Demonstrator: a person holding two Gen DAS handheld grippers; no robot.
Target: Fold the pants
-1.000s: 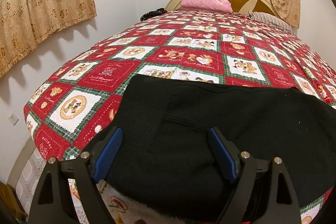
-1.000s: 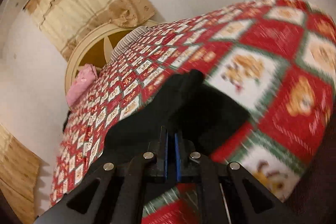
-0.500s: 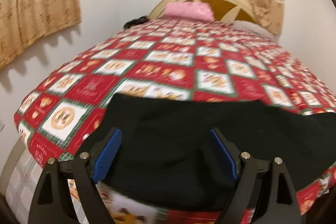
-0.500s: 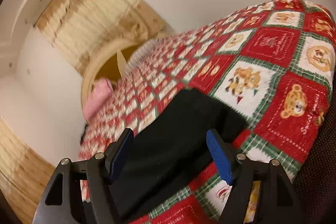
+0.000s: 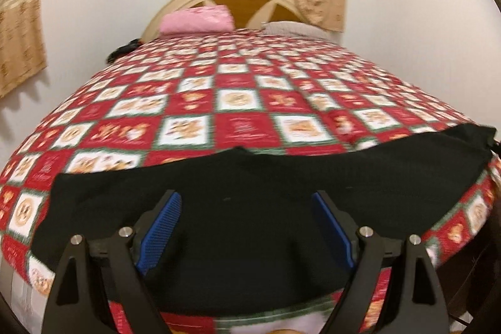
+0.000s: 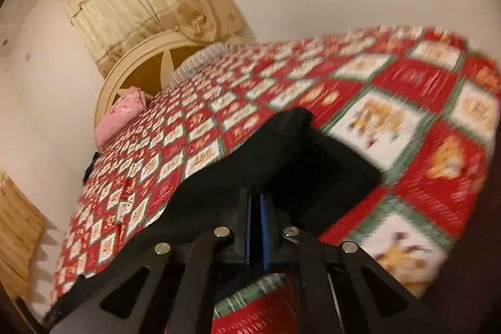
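Left wrist: 1 pants (image 5: 250,208) ahead of splayed left gripper (image 5: 247,227); right gripper (image 6: 256,208) clenched, probably pinching pants; quilt (image 5: 238,102) lettering unreadable.

Left gripper (image 5: 245,223): matte black plastic frame, two angled fingers, each backed by a linkage arm with a triangular cut-out. Bright blue ribbed rubber pads (image 5: 160,232) on the inner finger faces. Four round silver screw heads (image 5: 126,231) at the linkage pivots, two per side. No cables or markings visible.

Right gripper (image 6: 256,202): same build, black frame, triangular cut-outs in the outer arms, four silver pivot screws (image 6: 223,231) in a row across the linkage. Blue pads (image 6: 265,227) show only as thin vertical strips along the inner edges. Frame is slightly blurred; no lettering readable.

No hand or sleeve shows in either view.
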